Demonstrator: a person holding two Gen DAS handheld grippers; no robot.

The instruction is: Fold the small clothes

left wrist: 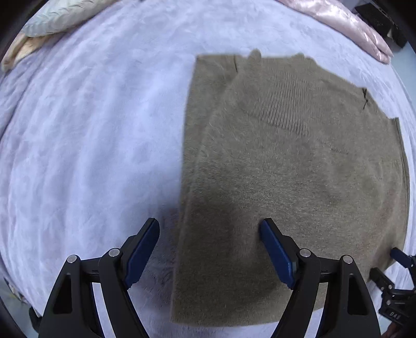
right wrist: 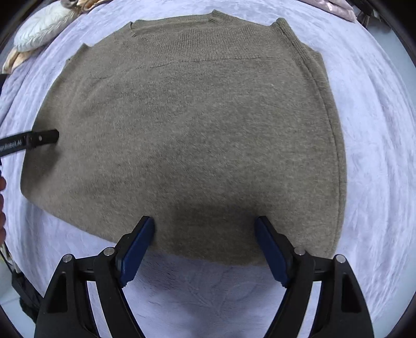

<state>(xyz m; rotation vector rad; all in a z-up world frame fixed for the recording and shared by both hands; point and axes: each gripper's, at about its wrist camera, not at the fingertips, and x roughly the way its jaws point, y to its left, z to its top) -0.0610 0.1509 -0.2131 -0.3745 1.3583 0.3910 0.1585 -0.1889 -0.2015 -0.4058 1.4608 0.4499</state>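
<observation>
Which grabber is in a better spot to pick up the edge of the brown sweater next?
Probably the left. The left gripper is open and straddles the sweater side edge, one finger on each side. The right gripper is open too, but both fingers sit over the fabric, inside the hem.

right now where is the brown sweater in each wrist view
Left wrist view: the brown sweater fills the right half, its left edge running down between the open left gripper.
Right wrist view: the sweater fills the centre, its near hem at the open right gripper.
Shared landmark: the pale quilted pillow, upper left in both.
</observation>
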